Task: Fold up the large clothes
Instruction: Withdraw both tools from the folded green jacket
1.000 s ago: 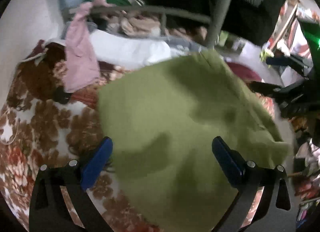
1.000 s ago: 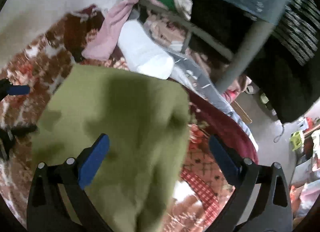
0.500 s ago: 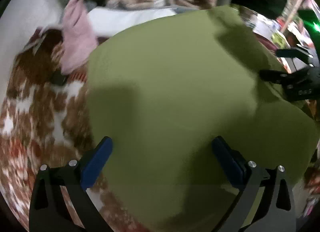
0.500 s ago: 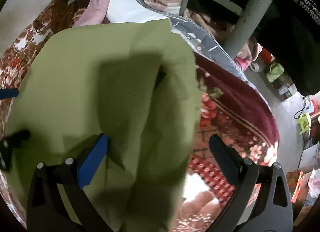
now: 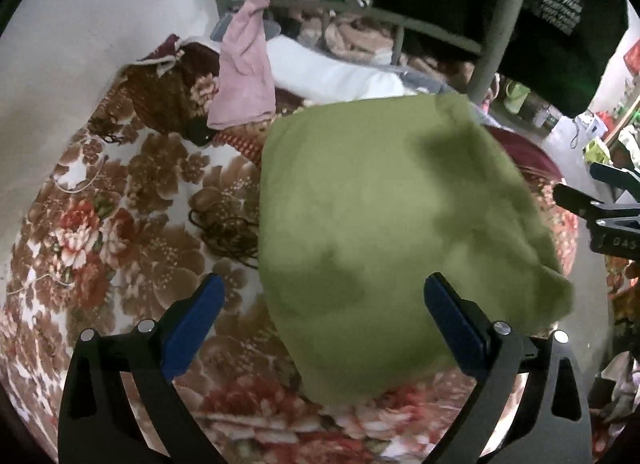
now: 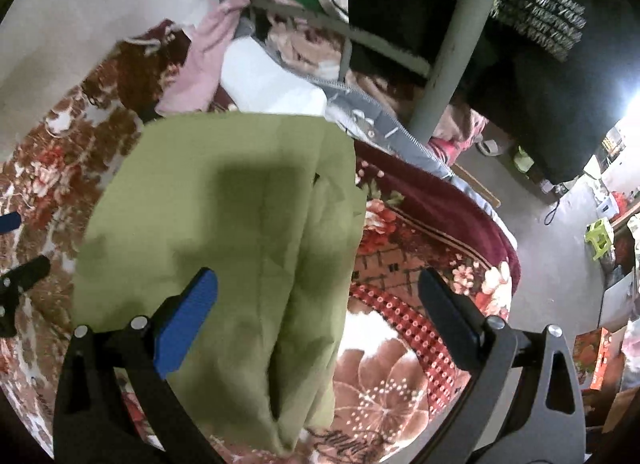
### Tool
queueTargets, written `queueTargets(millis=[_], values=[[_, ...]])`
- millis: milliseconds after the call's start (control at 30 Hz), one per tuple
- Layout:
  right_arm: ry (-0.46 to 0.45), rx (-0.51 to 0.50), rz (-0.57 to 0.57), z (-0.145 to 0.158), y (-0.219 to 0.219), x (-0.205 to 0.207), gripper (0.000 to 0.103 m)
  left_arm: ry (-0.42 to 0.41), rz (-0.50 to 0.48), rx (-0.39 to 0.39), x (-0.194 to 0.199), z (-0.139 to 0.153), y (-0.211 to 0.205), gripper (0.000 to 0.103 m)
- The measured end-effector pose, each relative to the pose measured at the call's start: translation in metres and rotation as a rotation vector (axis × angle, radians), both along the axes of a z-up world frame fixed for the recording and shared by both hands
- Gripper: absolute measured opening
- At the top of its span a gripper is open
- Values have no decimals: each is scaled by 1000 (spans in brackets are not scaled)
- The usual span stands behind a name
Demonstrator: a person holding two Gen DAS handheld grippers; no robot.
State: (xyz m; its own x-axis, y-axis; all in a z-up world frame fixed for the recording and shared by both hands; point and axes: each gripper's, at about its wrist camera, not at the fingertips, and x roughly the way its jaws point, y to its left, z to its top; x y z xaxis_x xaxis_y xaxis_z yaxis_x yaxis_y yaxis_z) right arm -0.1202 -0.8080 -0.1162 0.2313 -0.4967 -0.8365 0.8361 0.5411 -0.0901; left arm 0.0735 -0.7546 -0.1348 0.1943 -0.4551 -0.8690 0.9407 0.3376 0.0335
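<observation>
On the floral brown-and-red blanket (image 5: 132, 199) lies my folded olive-green cloth garment (image 5: 384, 232); left gripper (image 5: 324, 314) and right gripper (image 6: 318, 306) both gape wide, empty.

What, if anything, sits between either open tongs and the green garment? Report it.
Nothing visible does. The green garment lies flat on the floral blanket, directly ahead of the left tongs and the right tongs, both open. The pink cloth and white pillow lie beyond it.
</observation>
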Motion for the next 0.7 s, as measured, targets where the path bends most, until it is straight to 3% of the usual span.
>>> queueTargets(millis=[433, 700], values=[[-131, -47, -46, 75, 93, -50, 98, -121, 97, -116, -65, 81, 79, 98], [-175, -59, -21, 111, 156, -63, 98, -119, 104, -168, -89, 113, 124, 98]])
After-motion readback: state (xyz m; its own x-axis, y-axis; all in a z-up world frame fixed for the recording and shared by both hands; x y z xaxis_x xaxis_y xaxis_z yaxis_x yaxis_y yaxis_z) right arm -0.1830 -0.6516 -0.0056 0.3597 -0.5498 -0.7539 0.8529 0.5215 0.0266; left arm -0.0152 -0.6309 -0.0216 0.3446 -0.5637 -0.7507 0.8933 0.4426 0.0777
